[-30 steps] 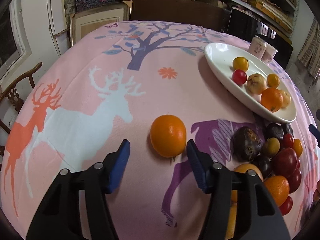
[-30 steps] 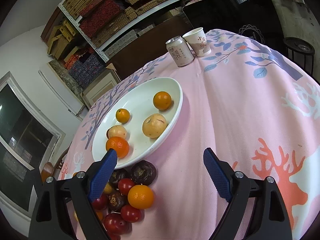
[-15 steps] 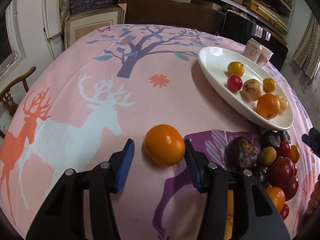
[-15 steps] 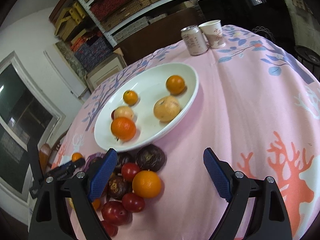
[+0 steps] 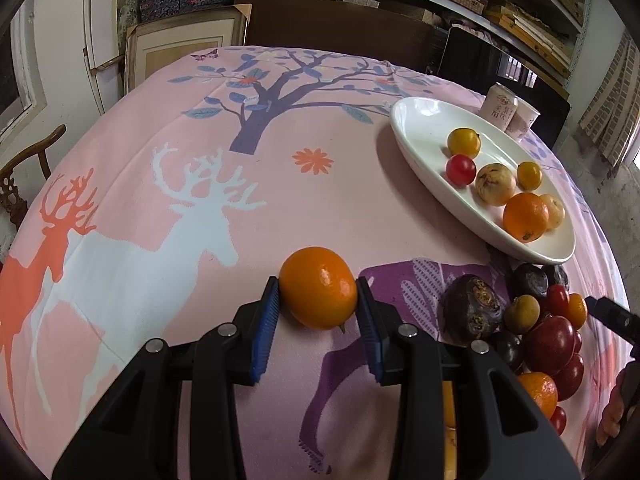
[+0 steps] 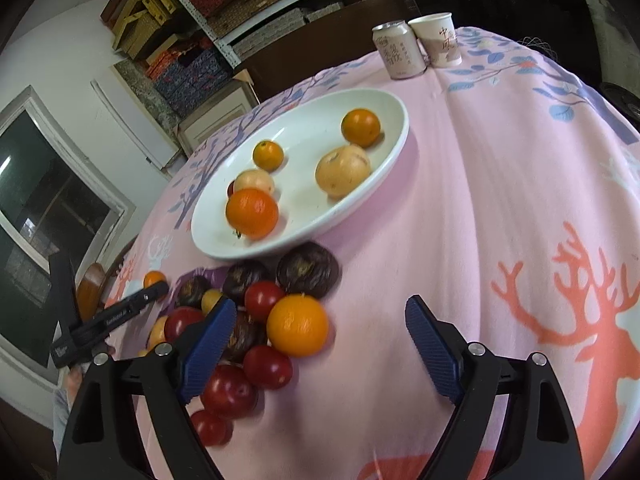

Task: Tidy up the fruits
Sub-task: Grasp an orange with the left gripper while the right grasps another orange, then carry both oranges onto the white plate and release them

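- Left wrist view is showing you the orange [image 5: 318,287], round, glossy and finely dimpled, sitting on the pink cloth [image 5: 248,220] by the purple printed figure.
- Your left gripper [image 5: 318,308] is closing on it: both ribbed blue pads [image 5: 266,330] are lying against the fruit's sides, with the orange between them.
- To the right of that orange, a loose heap of fruit [image 5: 536,332] is resting on the cloth: wrinkled dark purple balls, smooth red ones, small yellow ones and more oranges, all touching one another.
- Beyond the heap, the white oval dish [image 5: 416,120], smooth and glazed, is holding six fruits; its near rim is sitting just beside the pile.
- Your right gripper [image 6: 320,344] is standing wide open and gripping nothing; its left pad [image 6: 208,348] is hanging over the edge of the heap, and a second orange [image 6: 298,324] is lying between the fingers, nearer the left one and touched by neither.
- A drink can [image 6: 398,50] and a paper cup [image 6: 440,38] are standing side by side behind the dish, near the far edge of the table.
- Open cloth is stretching to the left of your left gripper, across the white deer print, and to the right of your right gripper over the orange deer; the cloth is falling away at the table's rounded edges.
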Demonstrator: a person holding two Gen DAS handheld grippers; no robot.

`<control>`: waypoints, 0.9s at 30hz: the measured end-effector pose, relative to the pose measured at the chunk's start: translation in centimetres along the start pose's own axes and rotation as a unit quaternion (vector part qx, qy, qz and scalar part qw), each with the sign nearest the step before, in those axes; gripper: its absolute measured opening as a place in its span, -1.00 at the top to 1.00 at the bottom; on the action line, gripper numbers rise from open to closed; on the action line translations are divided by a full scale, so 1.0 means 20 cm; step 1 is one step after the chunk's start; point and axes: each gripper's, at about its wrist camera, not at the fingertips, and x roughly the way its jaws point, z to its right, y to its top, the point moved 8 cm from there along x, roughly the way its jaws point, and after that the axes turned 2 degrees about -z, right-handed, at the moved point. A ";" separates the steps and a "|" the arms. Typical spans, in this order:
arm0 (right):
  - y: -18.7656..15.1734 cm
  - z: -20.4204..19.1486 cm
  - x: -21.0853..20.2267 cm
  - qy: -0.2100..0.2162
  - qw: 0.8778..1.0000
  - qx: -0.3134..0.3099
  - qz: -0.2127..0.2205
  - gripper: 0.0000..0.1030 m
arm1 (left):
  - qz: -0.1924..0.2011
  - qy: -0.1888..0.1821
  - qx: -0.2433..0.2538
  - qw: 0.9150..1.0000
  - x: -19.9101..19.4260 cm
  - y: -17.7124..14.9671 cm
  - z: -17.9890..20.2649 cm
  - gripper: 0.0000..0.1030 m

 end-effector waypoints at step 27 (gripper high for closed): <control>-0.05 -0.01 0.02 -0.081 0.994 -0.070 0.007 0.31 | 0.002 0.003 0.003 1.000 0.00 -0.01 0.00 0.28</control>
